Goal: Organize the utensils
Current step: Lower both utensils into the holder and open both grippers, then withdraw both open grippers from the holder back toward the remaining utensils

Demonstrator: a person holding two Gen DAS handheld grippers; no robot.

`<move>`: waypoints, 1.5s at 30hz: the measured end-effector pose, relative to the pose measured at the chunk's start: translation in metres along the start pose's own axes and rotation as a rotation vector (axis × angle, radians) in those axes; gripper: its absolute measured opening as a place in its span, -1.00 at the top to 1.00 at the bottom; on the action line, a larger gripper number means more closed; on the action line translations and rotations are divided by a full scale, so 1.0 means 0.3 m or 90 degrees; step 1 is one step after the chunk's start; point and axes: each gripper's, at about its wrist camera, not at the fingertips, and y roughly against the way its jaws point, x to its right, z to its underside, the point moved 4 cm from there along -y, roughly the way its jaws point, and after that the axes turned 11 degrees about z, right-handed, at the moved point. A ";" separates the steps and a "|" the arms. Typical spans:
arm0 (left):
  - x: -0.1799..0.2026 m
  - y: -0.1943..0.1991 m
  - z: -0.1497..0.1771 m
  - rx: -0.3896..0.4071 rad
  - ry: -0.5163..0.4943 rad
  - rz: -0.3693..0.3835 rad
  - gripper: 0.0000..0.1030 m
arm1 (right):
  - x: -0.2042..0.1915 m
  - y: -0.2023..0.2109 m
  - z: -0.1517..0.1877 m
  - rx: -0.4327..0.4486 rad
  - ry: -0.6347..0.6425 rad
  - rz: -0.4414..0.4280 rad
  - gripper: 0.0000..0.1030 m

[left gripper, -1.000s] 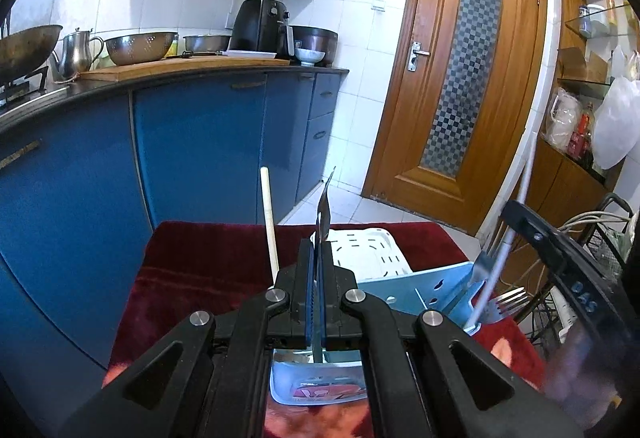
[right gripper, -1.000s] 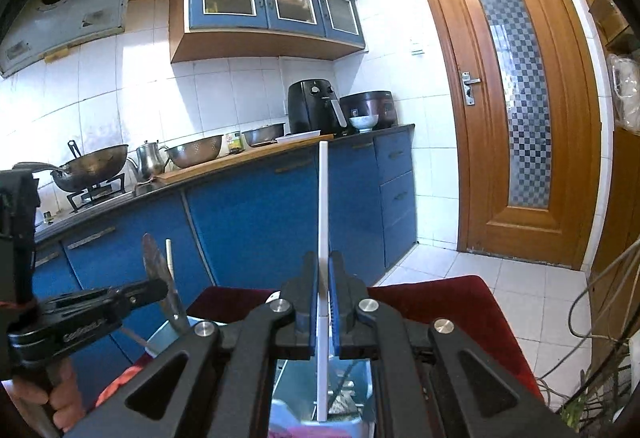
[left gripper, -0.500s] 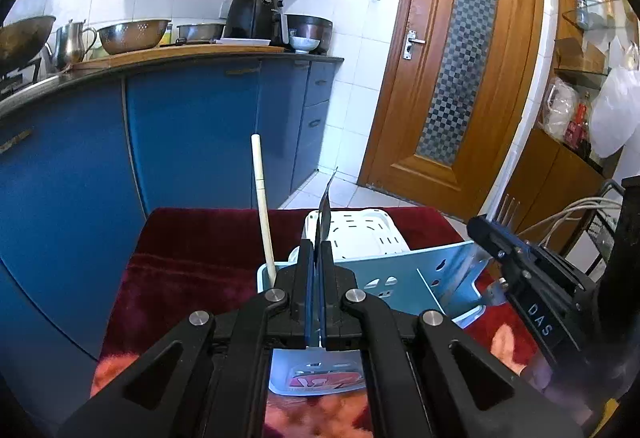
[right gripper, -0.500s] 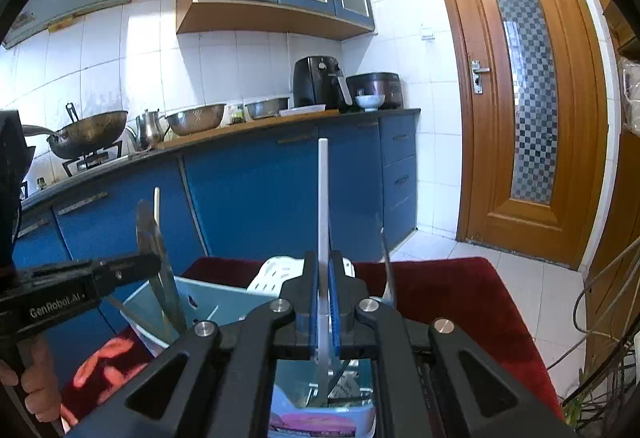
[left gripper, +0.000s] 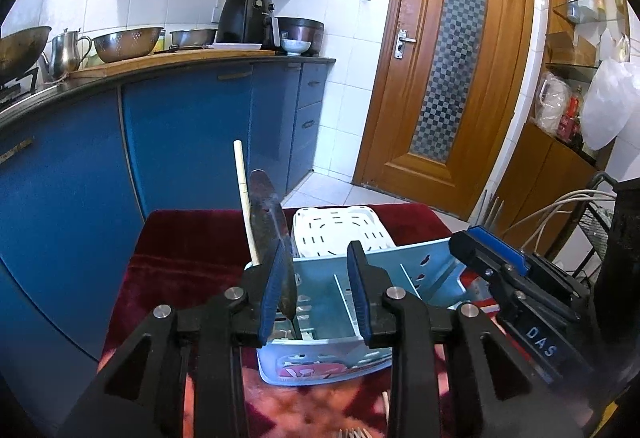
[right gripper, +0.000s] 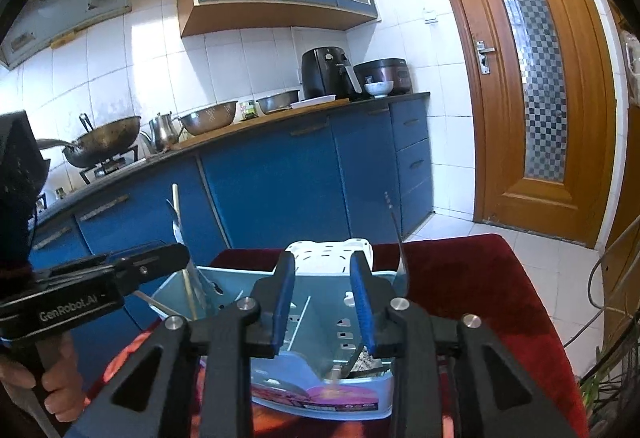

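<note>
Left wrist view: the left gripper [left gripper: 320,288] has just been opening, jaws now partly apart over the light blue utensil caddy [left gripper: 424,270] right below and ahead. The spoon [left gripper: 269,214] leans against the left pad, bowl up, handle down in the caddy's left slot, so it looks let go, not pinched. A chopstick [left gripper: 245,198] stands just left of it, probably so like goes with like.

Right wrist view: the right gripper [right gripper: 323,298] has also just been opening, nothing between its jaws. The caddy sits directly under it, with a fork [right gripper: 396,234] standing in the slot to its right. A white basket [right gripper: 328,254] is just beyond.
</note>
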 end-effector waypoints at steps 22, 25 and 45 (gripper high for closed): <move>0.061 0.171 0.045 -0.009 -0.004 0.022 0.37 | 0.040 0.215 0.015 -0.017 -0.062 -0.038 0.33; 0.064 0.194 0.060 -0.012 0.001 0.020 0.37 | 0.034 0.244 0.018 -0.020 -0.058 -0.033 0.33; 0.030 0.260 0.289 -0.091 0.049 0.011 0.37 | 0.042 0.337 0.233 -0.140 -0.058 0.008 0.33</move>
